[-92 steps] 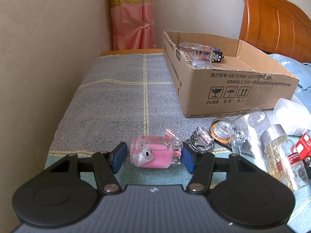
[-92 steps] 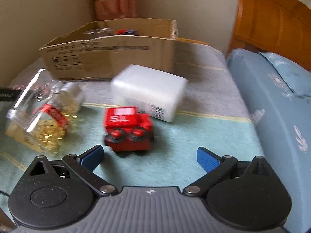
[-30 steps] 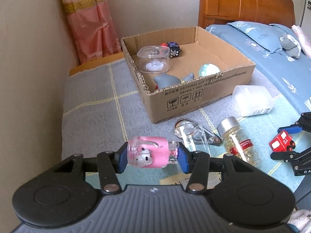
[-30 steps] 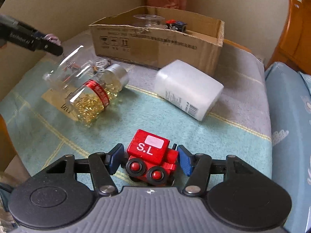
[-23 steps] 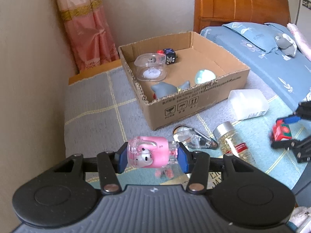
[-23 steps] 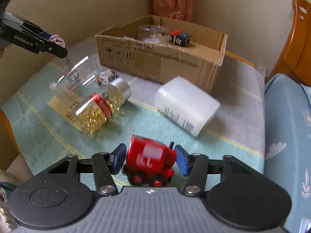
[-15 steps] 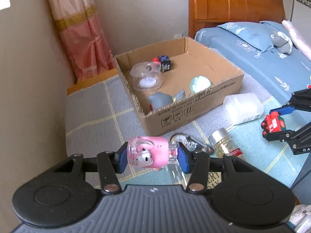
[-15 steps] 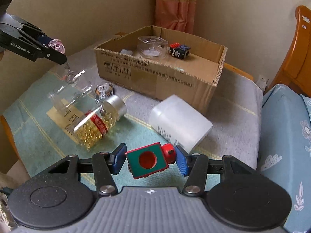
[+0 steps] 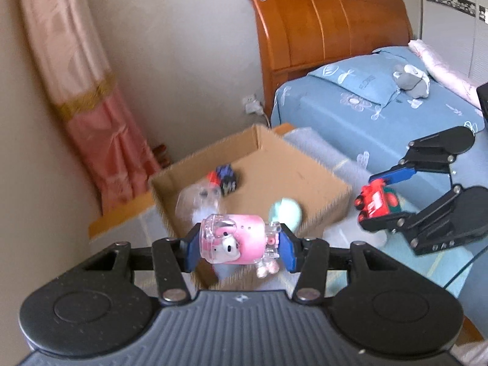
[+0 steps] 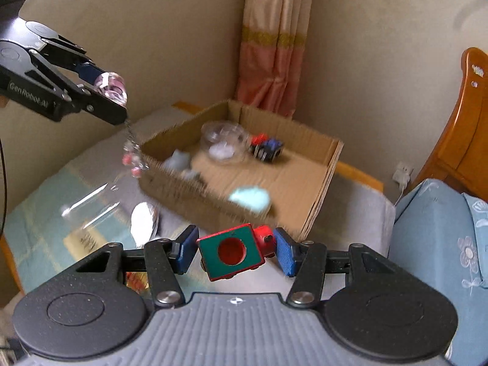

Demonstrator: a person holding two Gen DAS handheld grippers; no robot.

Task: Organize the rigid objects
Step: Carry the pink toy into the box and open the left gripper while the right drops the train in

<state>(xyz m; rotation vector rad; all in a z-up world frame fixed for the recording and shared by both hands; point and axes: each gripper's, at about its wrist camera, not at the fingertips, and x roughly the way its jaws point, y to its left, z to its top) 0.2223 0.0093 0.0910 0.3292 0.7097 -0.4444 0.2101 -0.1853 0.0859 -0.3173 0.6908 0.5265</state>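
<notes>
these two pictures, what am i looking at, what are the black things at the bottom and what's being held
Each picture comes from a camera fixed on a hand-held grabbing tool, looking forward along its two fingers. A person holds one tool in each hand; there is no robot arm.

The left tool's picture shows the left gripper with its blue-padded fingers closed on a pink and clear toy keychain. The other tool shows at its right edge.

The right tool's picture shows the right gripper closed on a red toy train, seen end on, with a green face.

Both are lifted above a cloth-covered surface, near an open cardboard box. Inside the box lie a clear round container, a small dark blue and red toy, a grey toy and a pale blue-green object. Motion blur hides finer detail.
</notes>
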